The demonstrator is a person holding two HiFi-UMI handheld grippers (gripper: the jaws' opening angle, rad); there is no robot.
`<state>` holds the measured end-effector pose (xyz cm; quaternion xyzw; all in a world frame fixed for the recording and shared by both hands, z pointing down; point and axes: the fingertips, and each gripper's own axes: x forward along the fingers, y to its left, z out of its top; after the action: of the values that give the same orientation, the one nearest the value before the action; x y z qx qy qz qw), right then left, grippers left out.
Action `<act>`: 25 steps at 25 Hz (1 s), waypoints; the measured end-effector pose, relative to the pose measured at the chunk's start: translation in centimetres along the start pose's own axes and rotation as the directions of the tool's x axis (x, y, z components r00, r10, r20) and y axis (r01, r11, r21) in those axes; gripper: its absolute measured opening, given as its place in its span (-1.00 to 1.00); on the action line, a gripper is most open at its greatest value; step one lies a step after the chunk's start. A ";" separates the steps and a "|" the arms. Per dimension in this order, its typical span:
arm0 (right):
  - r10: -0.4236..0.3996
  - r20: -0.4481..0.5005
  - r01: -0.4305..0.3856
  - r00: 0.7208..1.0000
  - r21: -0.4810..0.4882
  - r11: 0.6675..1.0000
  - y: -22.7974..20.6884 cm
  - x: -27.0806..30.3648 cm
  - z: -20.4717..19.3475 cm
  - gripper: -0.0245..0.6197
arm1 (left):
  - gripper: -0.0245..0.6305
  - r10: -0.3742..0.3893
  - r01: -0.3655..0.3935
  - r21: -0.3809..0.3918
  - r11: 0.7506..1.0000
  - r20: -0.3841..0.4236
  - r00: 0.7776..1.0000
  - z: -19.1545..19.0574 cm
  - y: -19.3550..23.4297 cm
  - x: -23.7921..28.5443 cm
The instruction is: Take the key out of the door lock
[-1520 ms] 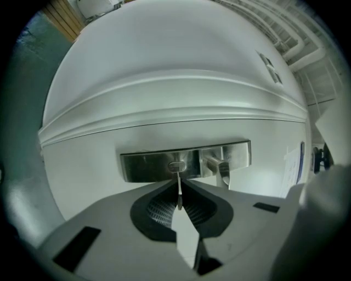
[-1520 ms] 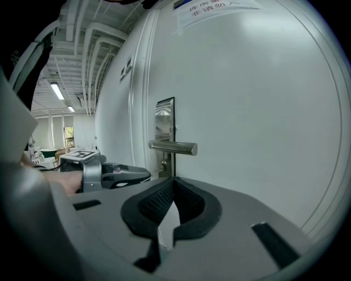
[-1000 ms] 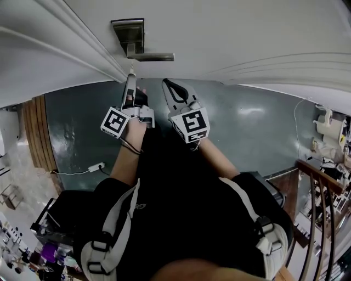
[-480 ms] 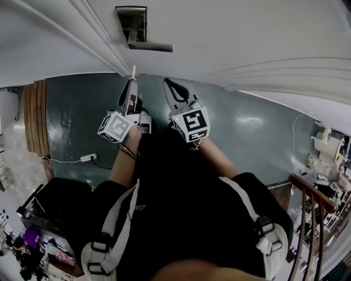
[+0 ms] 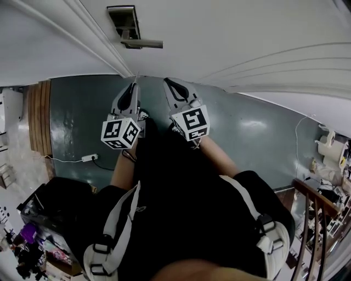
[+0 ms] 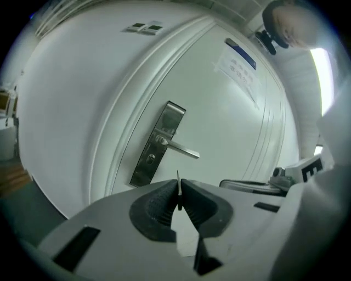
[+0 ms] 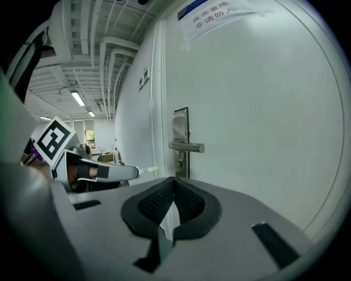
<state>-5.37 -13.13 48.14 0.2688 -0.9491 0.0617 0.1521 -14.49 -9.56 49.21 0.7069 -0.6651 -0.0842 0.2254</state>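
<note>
Left gripper (image 5: 131, 88) has come back from the door lock (image 5: 125, 22). A second ago its tip was up at the plate; now it sits well apart from it, nearer the body. Its jaws are pinched narrow on the key (image 6: 177, 185), blade edge-on and poking out toward the door (image 5: 230, 33). The keyhole (image 6: 151, 159) looks empty, so the extraction reads as done.

Right gripper (image 5: 171, 86) is just beside the left, jaws together on nothing. The lever handle (image 6: 182, 148) juts right above the keyhole. A paper notice (image 7: 211, 13) sits higher on the door. A power strip (image 5: 89, 158) with its cable lies on the grey floor (image 5: 71, 110), left. Nothing stands in the way.
</note>
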 end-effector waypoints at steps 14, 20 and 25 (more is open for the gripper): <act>-0.024 0.147 0.037 0.989 -0.088 0.995 -1.1 -1.5 5.9 -0.90 | -0.82 0.022 -0.059 0.295 0.954 0.127 0.992 7.5 -4.1 -0.8; -0.059 0.237 0.094 0.970 -0.141 0.986 -1.8 -3.0 10.2 -0.90 | -0.82 0.028 -0.109 0.388 0.915 0.208 0.978 11.3 -5.5 -1.2; -0.083 0.298 0.133 0.951 -0.153 0.979 -2.3 -4.2 12.9 -0.90 | -0.82 0.012 -0.114 0.410 0.905 0.242 0.970 13.3 -6.9 -1.8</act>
<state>-4.03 -15.60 34.65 0.3126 -0.9467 -0.0685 0.0372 -13.99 -10.45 34.11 0.7019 -0.7120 -0.0138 -0.0095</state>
